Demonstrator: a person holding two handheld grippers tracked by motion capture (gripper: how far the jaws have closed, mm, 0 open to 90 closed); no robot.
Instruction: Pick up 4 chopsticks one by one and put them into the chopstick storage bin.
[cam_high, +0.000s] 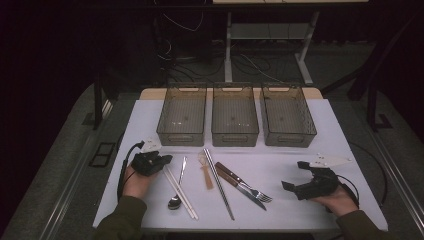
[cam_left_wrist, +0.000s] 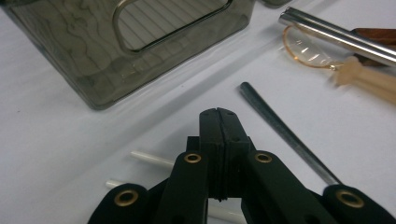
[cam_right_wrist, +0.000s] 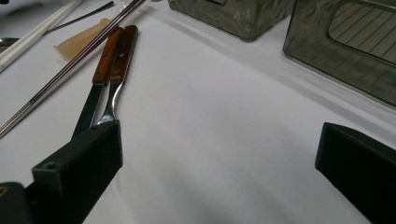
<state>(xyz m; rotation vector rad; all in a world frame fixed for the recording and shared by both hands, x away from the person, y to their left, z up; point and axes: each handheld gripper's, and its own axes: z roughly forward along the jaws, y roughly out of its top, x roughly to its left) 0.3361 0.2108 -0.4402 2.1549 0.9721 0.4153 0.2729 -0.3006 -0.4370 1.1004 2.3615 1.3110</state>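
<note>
Left gripper (cam_left_wrist: 218, 114): my jaws are pressed flat together, pad against pad, nothing between them. They sit low over the white table (cam_high: 280, 200), just above the white chopsticks (cam_left_wrist: 149, 158).
White chopsticks: two thin white sticks lying side by side on the table, passing right under my closed left jaws; from the high view they run diagonally from my left hand (cam_high: 135, 181) toward the near edge.
Spoon (cam_high: 176, 199): just right of the chopsticks, bowl toward me; its grey handle (cam_left_wrist: 285, 133) lies just beside my left jaws, not touching them.
Right gripper (cam_high: 296, 175): my jaws stand wide apart, holding nothing, bare table between them.
Knife and fork (cam_right_wrist: 114, 60): wooden handles side by side, just ahead of one of my right jaws, apart from it.
Metal chopsticks (cam_high: 218, 182): long steel pair in the middle, beside a pale plastic spoon (cam_high: 206, 172).
Bins (cam_high: 235, 116): three smoky clear bins in a row at the far side; the left bin's (cam_left_wrist: 126, 51) corner is close ahead of my left jaws.
</note>
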